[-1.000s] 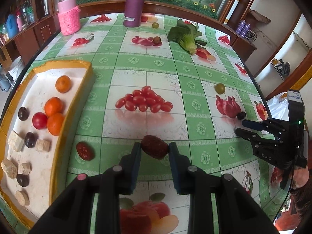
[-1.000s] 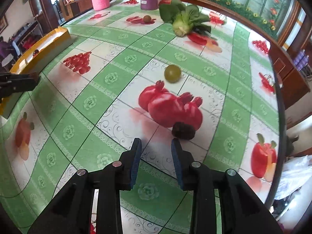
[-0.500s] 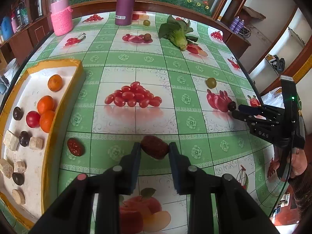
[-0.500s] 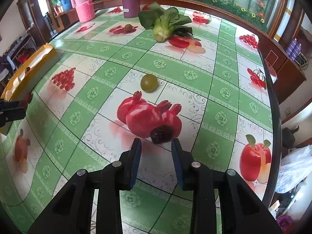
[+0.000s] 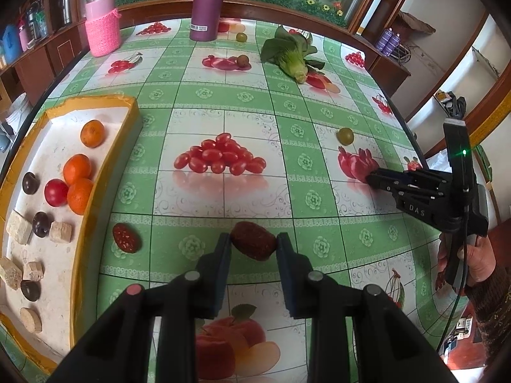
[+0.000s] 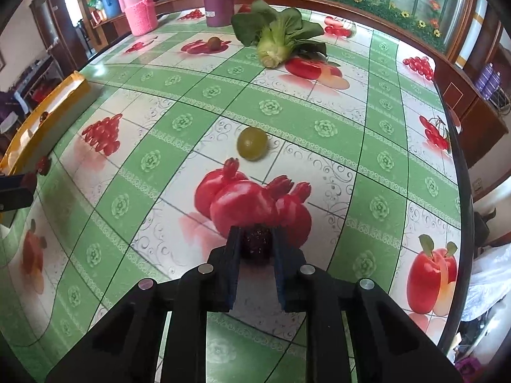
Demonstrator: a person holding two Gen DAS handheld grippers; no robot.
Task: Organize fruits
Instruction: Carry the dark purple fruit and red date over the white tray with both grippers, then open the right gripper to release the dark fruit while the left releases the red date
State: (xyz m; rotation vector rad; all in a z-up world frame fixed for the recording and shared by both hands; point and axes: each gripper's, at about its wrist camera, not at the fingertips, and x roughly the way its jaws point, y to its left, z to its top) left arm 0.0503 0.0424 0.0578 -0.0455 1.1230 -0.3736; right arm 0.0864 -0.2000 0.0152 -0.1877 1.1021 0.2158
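My left gripper (image 5: 254,242) is shut on a dark red date (image 5: 254,245) and holds it above the tablecloth. A second red date (image 5: 126,237) lies beside the yellow tray (image 5: 105,172), which holds oranges, a tomato, dark fruits and beige cubes. My right gripper (image 6: 255,234) has its fingers around a small dark berry (image 6: 256,243) on the printed pomegranate; the fingers look pressed to its sides. The right gripper also shows in the left wrist view (image 5: 372,178). A green grape (image 6: 252,143) lies just beyond it.
A bok choy (image 6: 274,40), a purple bottle (image 5: 207,3) and a pink knit-covered jar (image 5: 102,25) stand at the far side. Two small round fruits (image 5: 243,60) lie near the bottle. The table edge runs close on the right.
My right gripper moved forward to the dark berry, which now sits between its fingers. My left gripper kept hold of the date and rose slightly.
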